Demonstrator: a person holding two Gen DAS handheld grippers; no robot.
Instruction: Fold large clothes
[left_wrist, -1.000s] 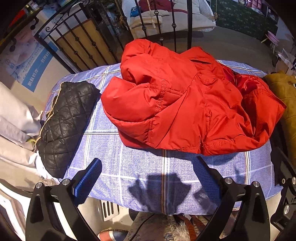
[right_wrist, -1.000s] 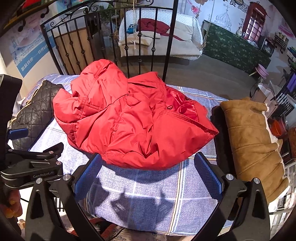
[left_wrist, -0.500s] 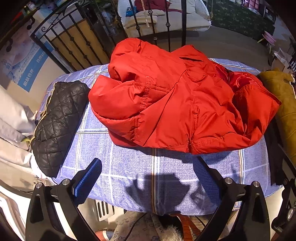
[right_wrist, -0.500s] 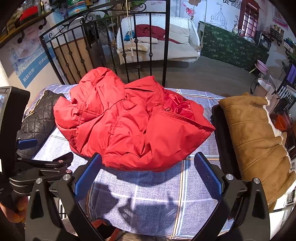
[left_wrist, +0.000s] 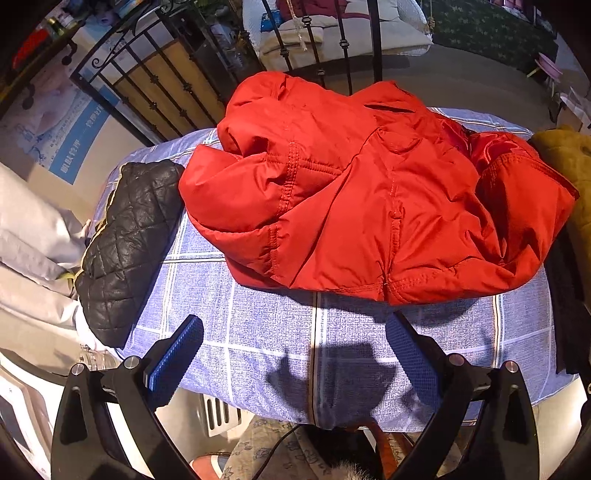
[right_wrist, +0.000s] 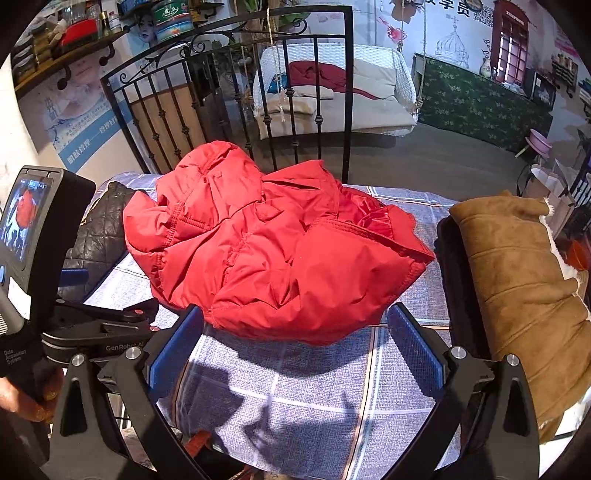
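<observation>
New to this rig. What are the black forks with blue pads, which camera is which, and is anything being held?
No robot here: a person carries a handheld pair of tongs in each hand, each with a fisheye camera looking along its two blue-padded fingers. One picture is from the left tongs, the other from the right tongs, which also sees the left device beside it. Both are open and hold nothing. On the blue checked cloth lies a crumpled red puffer jacket. A black quilted jacket lies folded to its left and a brown suede coat to its right.
</observation>
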